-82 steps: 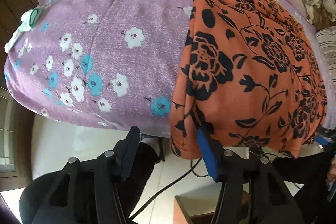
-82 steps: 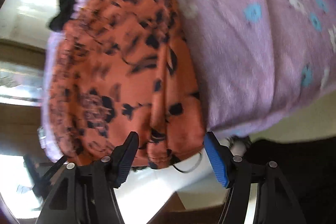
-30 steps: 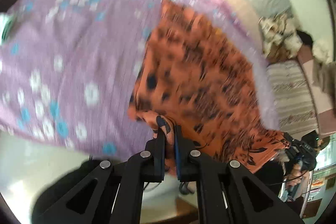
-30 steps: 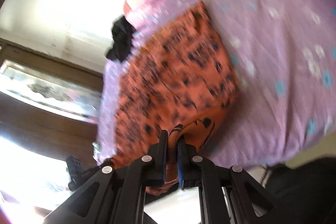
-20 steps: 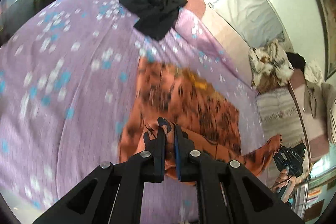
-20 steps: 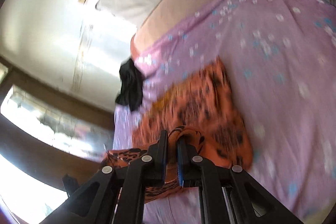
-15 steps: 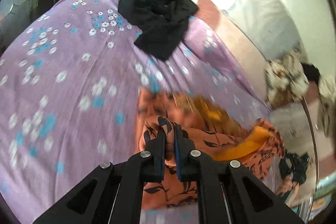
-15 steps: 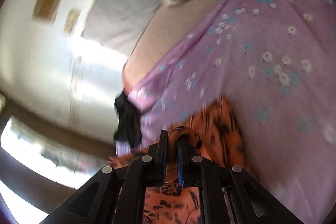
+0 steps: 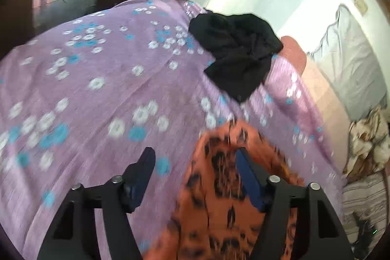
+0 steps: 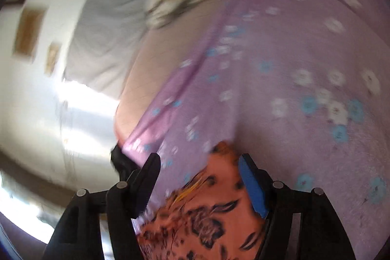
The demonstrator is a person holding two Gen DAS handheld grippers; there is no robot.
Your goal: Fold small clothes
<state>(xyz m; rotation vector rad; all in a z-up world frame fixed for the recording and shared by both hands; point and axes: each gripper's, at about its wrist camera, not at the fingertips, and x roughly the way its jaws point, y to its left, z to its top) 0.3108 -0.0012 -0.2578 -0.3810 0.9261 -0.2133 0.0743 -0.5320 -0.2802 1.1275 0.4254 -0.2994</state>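
While both sets of jaws are opening, gripping nothing, the orange garment (image 9: pixel 219 199) lies lower centre under left gripper (image 9: pixel 195 174) and right gripper (image 10: pixel 198 177) alike.

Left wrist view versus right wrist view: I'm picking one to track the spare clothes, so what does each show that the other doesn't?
Only the left wrist view shows the whole crumpled black garment lying on the bedspread, plus a dark wooden frame with glass at upper left. Only the right wrist view shows the framed pictures on the wall; there the black garment is a sliver. Both show the purple floral bedspread, the orange floral garment and a gripper with jaws opening, pads off the cloth: left gripper, right gripper.
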